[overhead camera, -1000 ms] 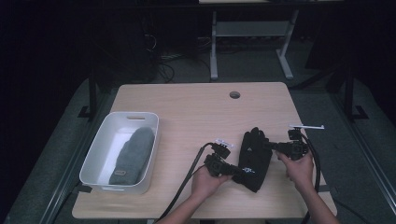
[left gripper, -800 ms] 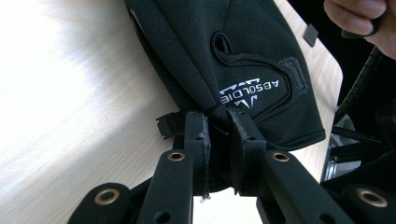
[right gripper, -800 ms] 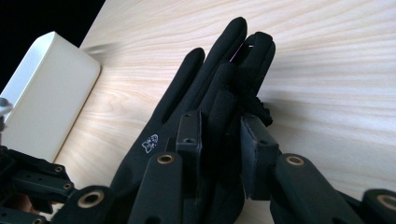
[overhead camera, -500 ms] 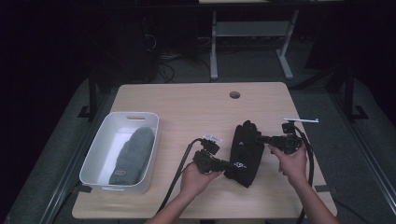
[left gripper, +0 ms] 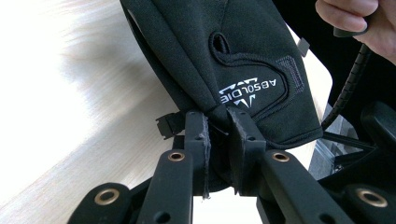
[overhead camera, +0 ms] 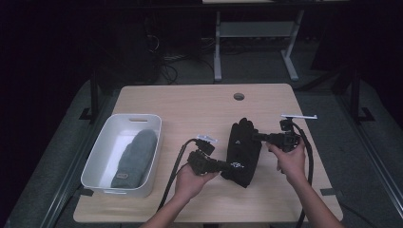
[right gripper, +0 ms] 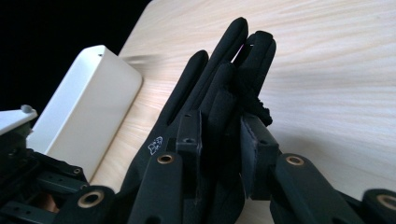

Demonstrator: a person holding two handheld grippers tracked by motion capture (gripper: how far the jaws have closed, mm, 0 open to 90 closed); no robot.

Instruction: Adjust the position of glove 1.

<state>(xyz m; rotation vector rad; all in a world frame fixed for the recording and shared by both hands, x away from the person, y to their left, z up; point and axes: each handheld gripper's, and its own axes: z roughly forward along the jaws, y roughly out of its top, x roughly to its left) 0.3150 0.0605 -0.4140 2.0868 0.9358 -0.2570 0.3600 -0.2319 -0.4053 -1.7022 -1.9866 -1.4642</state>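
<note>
Now both grippers hold one black glove (overhead camera: 243, 151) between them, just above the table (overhead camera: 190, 102). At the cuff end, the left gripper (overhead camera: 222, 166) has its jaws pinched tight on the hem, right beside the white logo. The right gripper (overhead camera: 256, 137) clamps the glove from the opposite side, below the fingers, which point away from it toward the table's far edge. Well off to the left gripper's outer side sits a white bin (overhead camera: 103, 151) with a grey mitten (overhead camera: 134, 157) lying inside.
</note>
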